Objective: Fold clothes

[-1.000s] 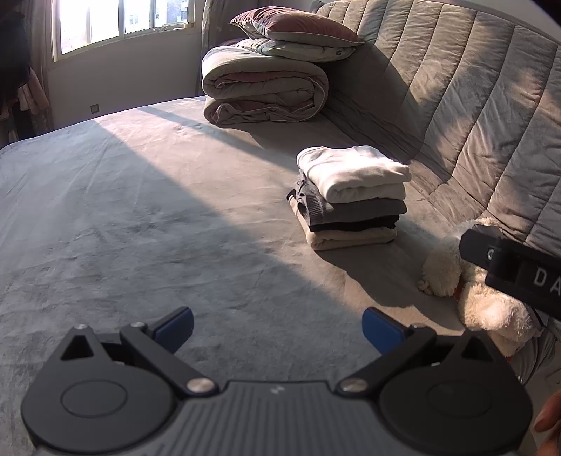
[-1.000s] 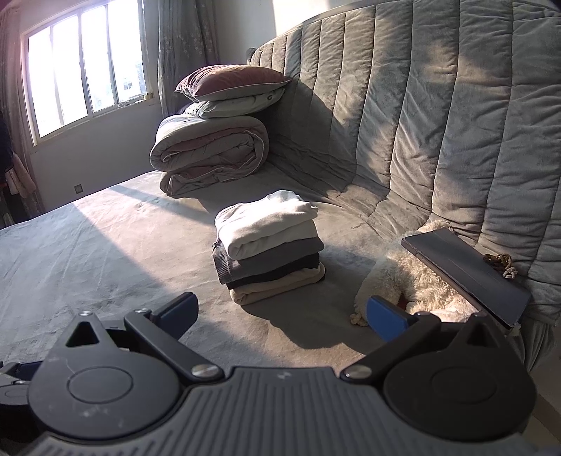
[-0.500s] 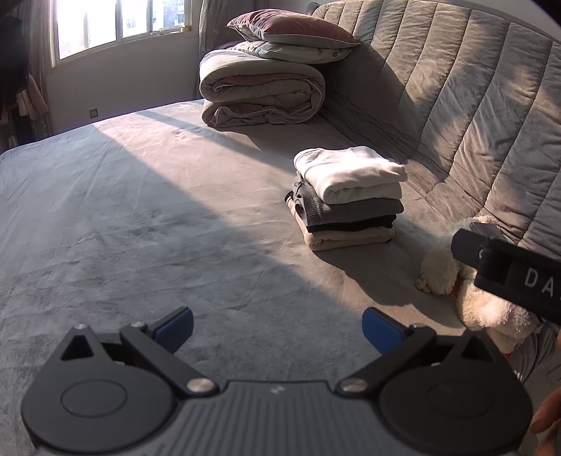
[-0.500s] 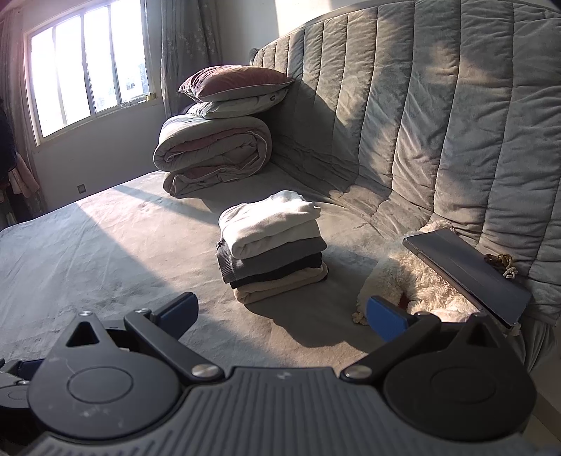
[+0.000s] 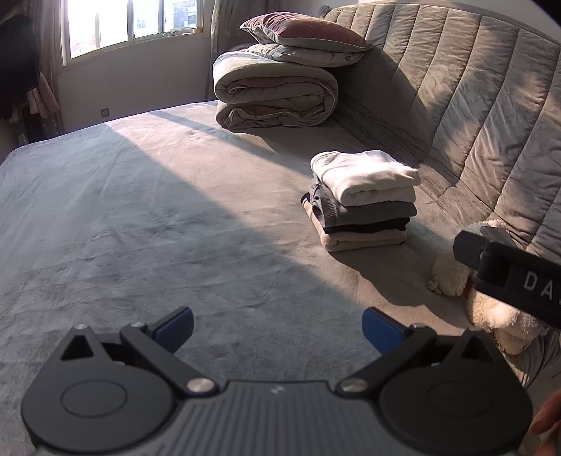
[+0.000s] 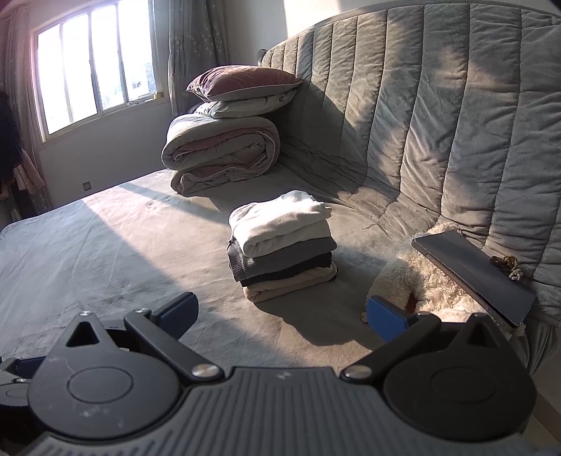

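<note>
A stack of several folded clothes (image 5: 363,200), white on top, then grey, dark and beige, sits on the grey bed (image 5: 140,217) near the headboard. It also shows in the right wrist view (image 6: 282,245). My left gripper (image 5: 277,328) is open and empty above the bed, well short of the stack. My right gripper (image 6: 282,314) is open and empty, just in front of the stack. The right gripper's body (image 5: 508,277) shows at the right edge of the left wrist view.
A rolled duvet (image 5: 275,93) with two pillows (image 5: 301,33) on top lies at the far end. A white plush toy (image 6: 420,280) with a dark tablet (image 6: 473,273) on it sits right of the stack. The padded headboard (image 6: 438,122) runs along the right.
Both grippers have drifted slightly back and to the left, so the stack sits a little further right in view. Both stay open and empty.
</note>
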`<state>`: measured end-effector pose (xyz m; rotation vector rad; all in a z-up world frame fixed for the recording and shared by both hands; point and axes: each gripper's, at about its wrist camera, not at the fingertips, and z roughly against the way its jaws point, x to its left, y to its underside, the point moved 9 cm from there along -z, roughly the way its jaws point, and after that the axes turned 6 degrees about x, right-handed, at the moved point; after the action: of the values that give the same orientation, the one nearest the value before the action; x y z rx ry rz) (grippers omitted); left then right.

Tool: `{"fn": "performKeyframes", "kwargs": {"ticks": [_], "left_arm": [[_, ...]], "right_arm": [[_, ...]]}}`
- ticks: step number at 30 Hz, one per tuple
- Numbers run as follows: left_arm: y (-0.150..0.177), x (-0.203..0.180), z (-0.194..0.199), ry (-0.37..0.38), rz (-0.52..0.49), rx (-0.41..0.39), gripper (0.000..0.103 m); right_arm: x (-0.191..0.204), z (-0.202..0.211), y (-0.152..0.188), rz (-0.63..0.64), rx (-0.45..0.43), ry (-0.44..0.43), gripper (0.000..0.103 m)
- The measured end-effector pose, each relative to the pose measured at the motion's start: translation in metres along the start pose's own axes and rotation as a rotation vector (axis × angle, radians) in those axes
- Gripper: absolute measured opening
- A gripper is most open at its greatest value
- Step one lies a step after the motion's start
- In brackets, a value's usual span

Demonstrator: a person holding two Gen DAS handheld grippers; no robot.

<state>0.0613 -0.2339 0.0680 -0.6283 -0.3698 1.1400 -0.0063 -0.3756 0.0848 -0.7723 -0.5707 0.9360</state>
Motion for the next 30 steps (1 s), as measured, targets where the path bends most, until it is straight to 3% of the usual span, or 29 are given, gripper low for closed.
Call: {"fn": "performKeyframes", "kwargs": {"ticks": [6,17,28,30], "left_arm": [[0.007,0.033,0.009,-0.034,0.049,-0.004,0.102],[0.027,0.114,0.013,-0.149,0.132,0.017,0.102],[0.072,0.200,-0.044,-0.250,0.231,0.138,0.102],[0.082,0.216,-0.061,-0.254,0.264,0.130,0.102]], "right_arm": [[0.023,0.002,0.005,0.022,0.000,-0.033,0.103],[0.089,-0.016,0.037,0.099,0.088,-0.137,0.103],[0.131,-0.060,0.074,0.109,0.189,-0.145,0.103],[0.134,-0.076,0.083,0.094,0.208,-0.125,0.103]]}}
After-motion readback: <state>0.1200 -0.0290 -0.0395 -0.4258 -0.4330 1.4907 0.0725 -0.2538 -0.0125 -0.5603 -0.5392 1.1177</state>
